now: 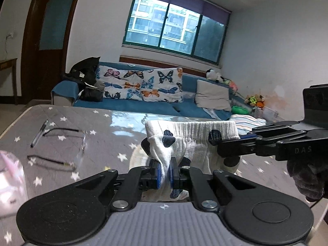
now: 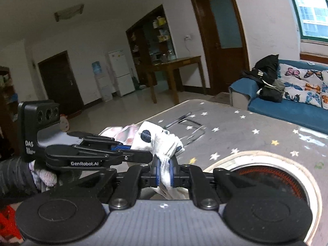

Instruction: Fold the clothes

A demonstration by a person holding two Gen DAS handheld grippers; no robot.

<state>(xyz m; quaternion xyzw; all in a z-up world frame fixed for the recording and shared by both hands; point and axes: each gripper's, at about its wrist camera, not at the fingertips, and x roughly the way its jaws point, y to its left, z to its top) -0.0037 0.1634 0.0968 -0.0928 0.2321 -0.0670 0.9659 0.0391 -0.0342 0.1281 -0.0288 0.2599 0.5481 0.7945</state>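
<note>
A white ribbed garment (image 1: 190, 141) with dark blue spots hung stretched in the air above the table (image 1: 67, 135), held up by both grippers. The left gripper (image 1: 165, 171) was clamped on one bunched corner of the fabric, its blue pads pressed tight against the cloth. The right gripper (image 2: 165, 172) pinched another bunched corner the same way, and it showed in the left wrist view coming in from the right at the cloth's far edge. Below lay a grey star-printed tablecloth (image 2: 246, 123) under a clear cover, with a pen (image 1: 39, 134) near the left edge and a round opening (image 2: 272, 176) with an orange coil under the right gripper. Beyond the table stood a blue sofa (image 1: 131, 104) bearing butterfly cushions (image 1: 141, 85), beneath a window (image 1: 174, 26).
</note>
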